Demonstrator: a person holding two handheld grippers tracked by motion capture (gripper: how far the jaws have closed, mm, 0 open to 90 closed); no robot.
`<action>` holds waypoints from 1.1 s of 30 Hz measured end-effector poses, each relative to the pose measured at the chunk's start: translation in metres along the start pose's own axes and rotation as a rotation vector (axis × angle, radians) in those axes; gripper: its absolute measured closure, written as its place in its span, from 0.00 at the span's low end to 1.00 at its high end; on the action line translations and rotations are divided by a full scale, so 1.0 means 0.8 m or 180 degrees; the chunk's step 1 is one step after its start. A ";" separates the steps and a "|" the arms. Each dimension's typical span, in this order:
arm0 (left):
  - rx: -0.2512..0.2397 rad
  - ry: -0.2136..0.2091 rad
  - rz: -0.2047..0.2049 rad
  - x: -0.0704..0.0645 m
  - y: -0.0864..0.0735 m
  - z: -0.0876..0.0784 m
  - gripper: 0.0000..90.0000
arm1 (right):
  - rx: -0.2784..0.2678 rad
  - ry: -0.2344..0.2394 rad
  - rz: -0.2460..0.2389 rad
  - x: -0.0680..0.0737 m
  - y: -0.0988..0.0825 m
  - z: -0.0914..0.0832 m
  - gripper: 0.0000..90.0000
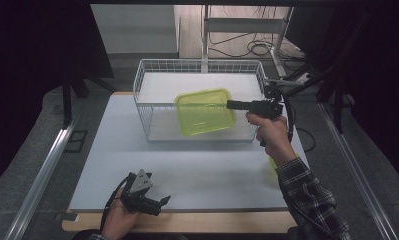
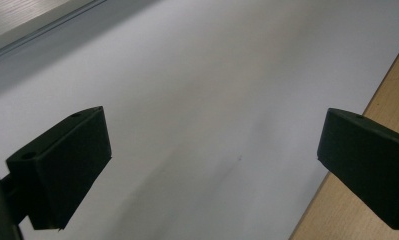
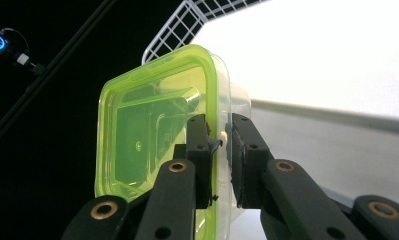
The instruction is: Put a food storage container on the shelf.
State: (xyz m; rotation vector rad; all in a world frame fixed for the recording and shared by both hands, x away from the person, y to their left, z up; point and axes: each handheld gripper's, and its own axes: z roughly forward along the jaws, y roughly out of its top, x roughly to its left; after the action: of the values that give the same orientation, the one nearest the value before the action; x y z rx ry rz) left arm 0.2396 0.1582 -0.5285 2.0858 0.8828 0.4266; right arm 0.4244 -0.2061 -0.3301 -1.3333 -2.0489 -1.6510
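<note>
A yellow-green clear plastic container point(image 1: 205, 112) hangs over the white wire basket point(image 1: 146, 80), held by its right rim. My right gripper point(image 1: 230, 104) is shut on that rim; in the right gripper view the container point(image 3: 152, 135) stands on edge with its rim pinched between the black fingers point(image 3: 199, 150). My right gripper point(image 3: 220, 142) reaches in from the basket's right side. My left gripper point(image 1: 159, 202) rests low at the table's near edge, left of centre, in a hand. Its jaws stand wide apart in the left gripper view over bare white table point(image 2: 202, 100), with nothing between them point(image 2: 212, 165).
The white table top point(image 1: 197, 175) lies between the basket and the near wooden edge point(image 1: 187, 220). A bit of yellow-green plastic point(image 1: 272, 163) peeks out behind the right forearm. A metal rail point(image 1: 42, 170) runs along the left; cables and a frame stand beyond the basket.
</note>
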 end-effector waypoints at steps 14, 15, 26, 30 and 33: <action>-0.0058 -0.0030 -0.0065 0.001 0.000 -0.001 0.00 | -0.0212 -0.0175 -0.0004 0.006 0.041 0.012 0.89; -0.0051 -0.0026 -0.0052 0.001 0.000 -0.001 0.00 | -0.0228 -0.0191 -0.0003 0.006 0.044 0.013 0.89; -0.0018 -0.0019 -0.0007 0.000 0.000 0.000 0.00 | -0.0382 -0.0420 -0.0002 0.002 0.062 0.028 0.89; -0.0013 -0.0019 -0.0002 0.000 0.000 0.000 0.00 | -0.0400 -0.0514 0.0001 -0.003 0.064 0.034 0.89; -0.0008 -0.0023 0.0000 0.000 -0.001 0.000 0.00 | -0.0409 -0.0558 0.0021 -0.005 0.065 0.037 0.89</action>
State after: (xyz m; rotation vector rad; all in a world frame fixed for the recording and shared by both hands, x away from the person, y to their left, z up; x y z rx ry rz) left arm 0.2394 0.1581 -0.5290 2.0838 0.8774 0.4198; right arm 0.4753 -0.1840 -0.3080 -1.5770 -2.0587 -1.7459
